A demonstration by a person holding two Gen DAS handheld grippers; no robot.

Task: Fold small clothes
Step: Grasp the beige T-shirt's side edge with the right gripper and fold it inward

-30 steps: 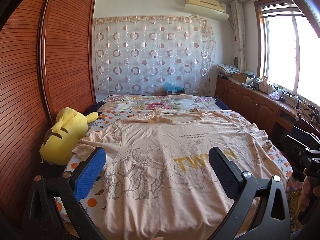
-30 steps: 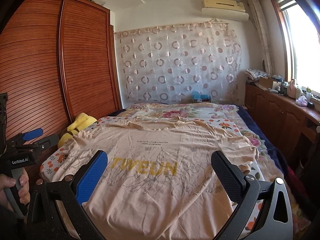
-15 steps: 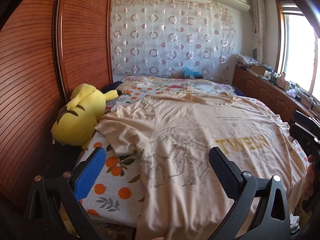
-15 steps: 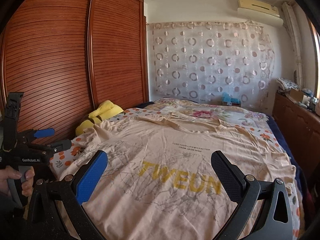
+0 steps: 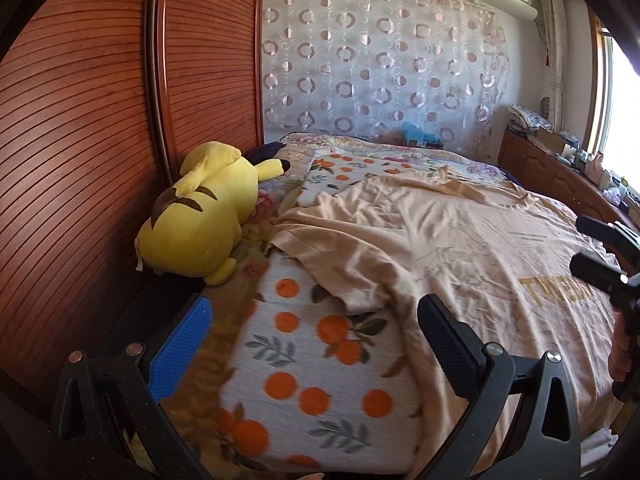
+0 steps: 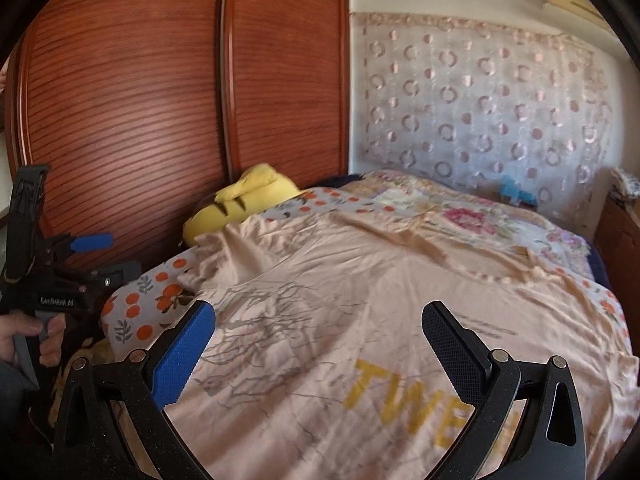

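Left wrist only: plush's [image 5: 200, 216] black-tipped ear.

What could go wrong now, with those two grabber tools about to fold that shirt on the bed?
The T-shirt's left sleeve is rumpled, so the left gripper might pinch only one layer or catch the orange-print sheet too. The shirt's hem hangs over the bed edge, so a pull might drag it off. The yellow plush toy lies close and could get bumped.
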